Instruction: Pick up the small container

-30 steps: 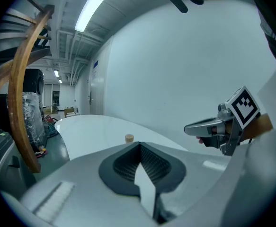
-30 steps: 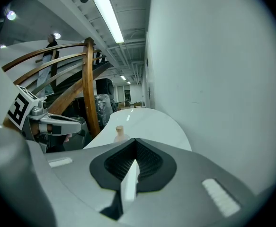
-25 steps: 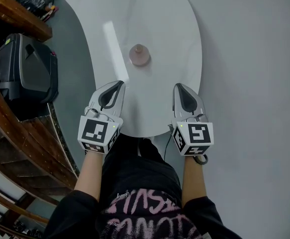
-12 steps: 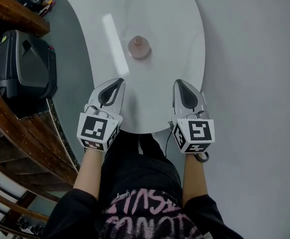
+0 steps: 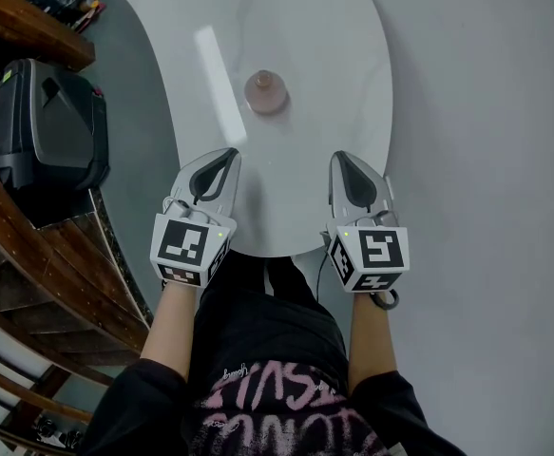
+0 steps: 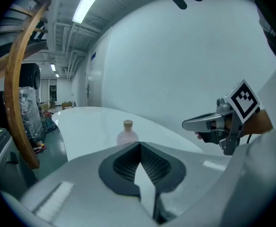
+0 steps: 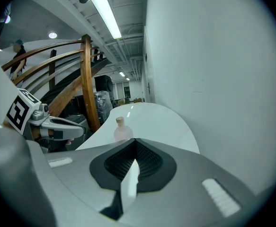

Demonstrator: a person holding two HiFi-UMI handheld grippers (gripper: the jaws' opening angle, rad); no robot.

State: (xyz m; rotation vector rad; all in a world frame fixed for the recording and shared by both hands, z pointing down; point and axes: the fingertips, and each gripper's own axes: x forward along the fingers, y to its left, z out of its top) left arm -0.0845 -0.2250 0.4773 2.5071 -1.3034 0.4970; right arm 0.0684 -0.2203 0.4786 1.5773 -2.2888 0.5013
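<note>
The grey left gripper [image 5: 225, 158] and the grey right gripper [image 5: 339, 160] hang side by side over the near edge of the white oval table [image 5: 305, 65], well apart. Their tips point toward its far end. Each has its jaws pressed together, with nothing between them. The bare left forearm [image 5: 170, 326] and right forearm [image 5: 370, 335] reach forward, roughly parallel.

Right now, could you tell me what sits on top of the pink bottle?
A tan stopper caps the bottle, and nothing rests on the stopper. What the bottle holds cannot be made out.
</note>
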